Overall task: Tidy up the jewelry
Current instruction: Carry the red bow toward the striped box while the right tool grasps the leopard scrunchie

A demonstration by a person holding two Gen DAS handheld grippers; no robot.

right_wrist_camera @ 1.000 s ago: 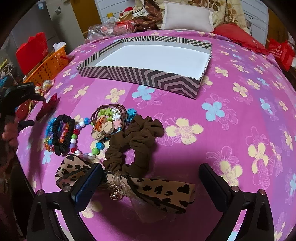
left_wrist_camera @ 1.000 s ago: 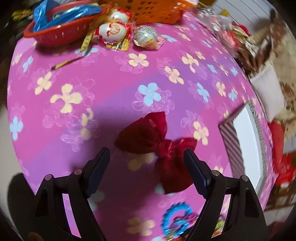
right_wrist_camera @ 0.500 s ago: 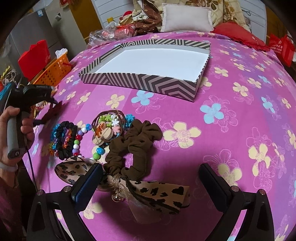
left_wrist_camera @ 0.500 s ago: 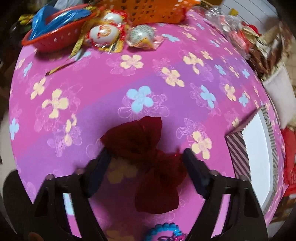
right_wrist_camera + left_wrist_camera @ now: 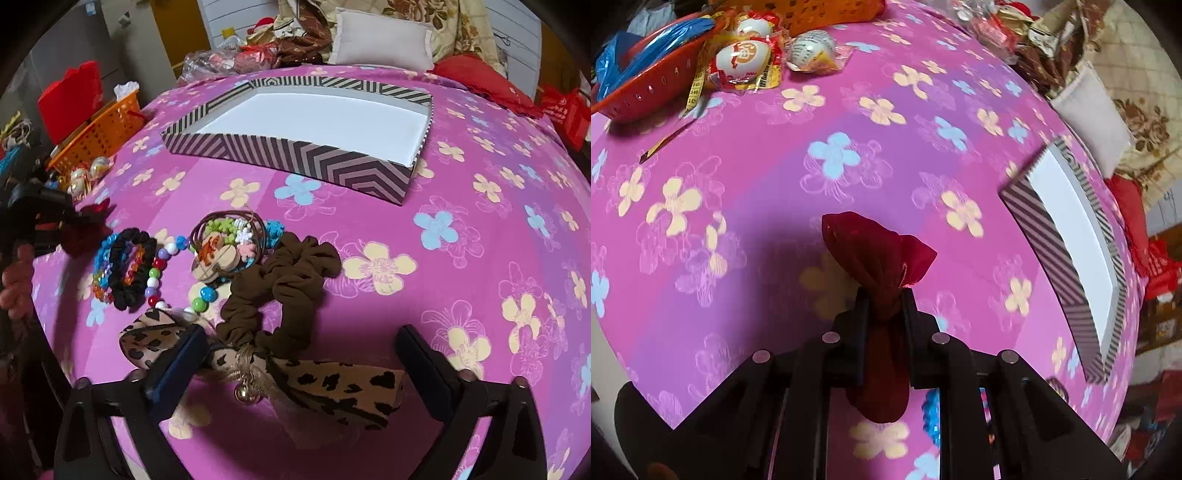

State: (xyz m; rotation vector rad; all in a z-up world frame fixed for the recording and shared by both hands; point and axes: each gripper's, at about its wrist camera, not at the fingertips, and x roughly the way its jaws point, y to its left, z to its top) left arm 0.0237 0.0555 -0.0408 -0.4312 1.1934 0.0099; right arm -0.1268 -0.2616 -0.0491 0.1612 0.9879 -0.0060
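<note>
The left gripper is clamped on the dark red fabric bow above the cloth, the right gripper gapes empty over leopard-print bow, and the striped cardboard tray holds nothing yet.

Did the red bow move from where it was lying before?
Yes. The red bow was flat on the flowered cloth; now the left gripper has its jaws pinched on the knot, lifting it toward the striped box.

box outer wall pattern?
Black-and-grey chevron stripes on the box, white inside. Clearest in the right wrist view.
</note>
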